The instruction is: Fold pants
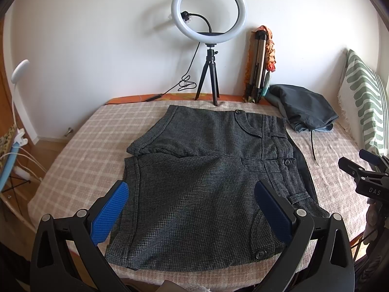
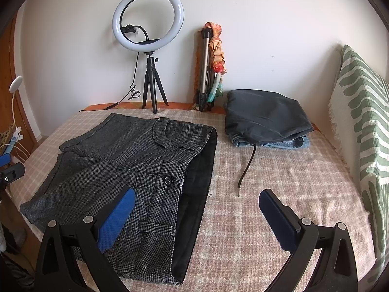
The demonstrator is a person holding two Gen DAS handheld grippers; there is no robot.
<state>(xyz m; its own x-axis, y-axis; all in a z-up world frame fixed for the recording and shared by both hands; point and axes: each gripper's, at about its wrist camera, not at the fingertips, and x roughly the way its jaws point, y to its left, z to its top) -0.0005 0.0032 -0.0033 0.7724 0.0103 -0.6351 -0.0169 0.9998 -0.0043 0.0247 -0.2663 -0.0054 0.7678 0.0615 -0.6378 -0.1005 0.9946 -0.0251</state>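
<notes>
Grey pants spread flat on a checked bedspread

The right gripper (image 2: 195,215) hovers with its jaws wide apart, its left finger over the grey pants (image 2: 136,170) near the waistband. Behind lie a dark folded garment (image 2: 265,119) on the bedspread (image 2: 279,194), and a ring light (image 2: 147,19) by the wall.

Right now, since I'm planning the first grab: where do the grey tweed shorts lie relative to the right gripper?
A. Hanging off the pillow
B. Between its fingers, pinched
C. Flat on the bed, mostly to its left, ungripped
C: the grey tweed shorts lie flat on the checked bedspread, while the right gripper is open and holds nothing.
</notes>
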